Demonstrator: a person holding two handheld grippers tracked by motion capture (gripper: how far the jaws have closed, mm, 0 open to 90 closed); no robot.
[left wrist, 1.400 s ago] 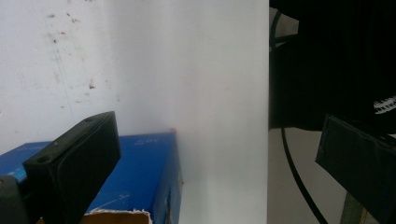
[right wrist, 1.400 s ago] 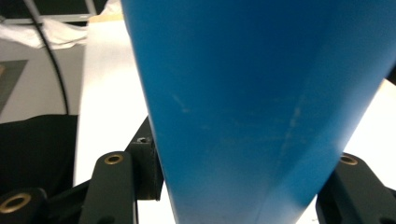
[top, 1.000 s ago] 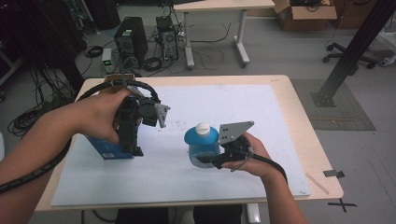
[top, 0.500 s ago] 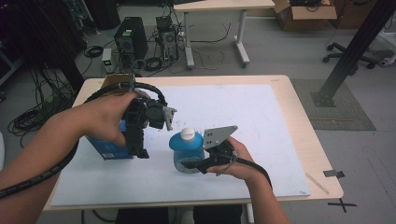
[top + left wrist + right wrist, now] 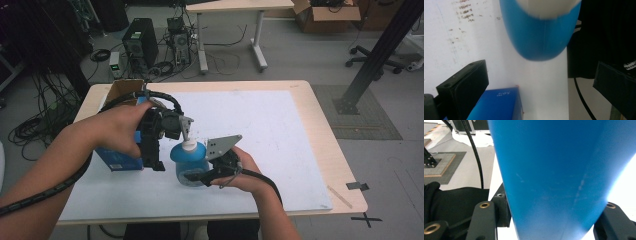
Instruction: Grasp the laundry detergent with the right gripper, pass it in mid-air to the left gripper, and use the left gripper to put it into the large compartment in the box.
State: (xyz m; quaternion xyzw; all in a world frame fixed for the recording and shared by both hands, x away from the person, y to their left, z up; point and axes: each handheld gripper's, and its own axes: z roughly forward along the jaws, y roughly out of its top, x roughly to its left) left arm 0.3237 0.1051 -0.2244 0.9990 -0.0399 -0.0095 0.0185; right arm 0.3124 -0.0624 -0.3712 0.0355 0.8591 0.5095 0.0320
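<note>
A blue bottle [image 5: 189, 156] with a white pump cap is upright just above the white table sheet, and my right gripper [image 5: 194, 176] is shut on its lower body. In the right gripper view the bottle [image 5: 554, 175] sits between the two black jaws [image 5: 549, 222]. My left gripper [image 5: 159, 159] points downward right beside the bottle's left side, over a blue box [image 5: 119, 161]. In the left gripper view its jaws [image 5: 539, 92] stand wide open with nothing between them. The bottle's rounded shoulder [image 5: 541, 37] shows just ahead, and the blue box [image 5: 496, 105] lies below.
An open cardboard box [image 5: 122, 90] stands at the table's far left corner. The white sheet [image 5: 260, 125] covers most of the tabletop. Cables trail from both grippers. Beyond the table are computer towers, another desk and an office chair.
My right gripper has carried the blue bottle leftward until it is next to my left gripper. The left gripper has drifted slightly right, still above the blue box.
</note>
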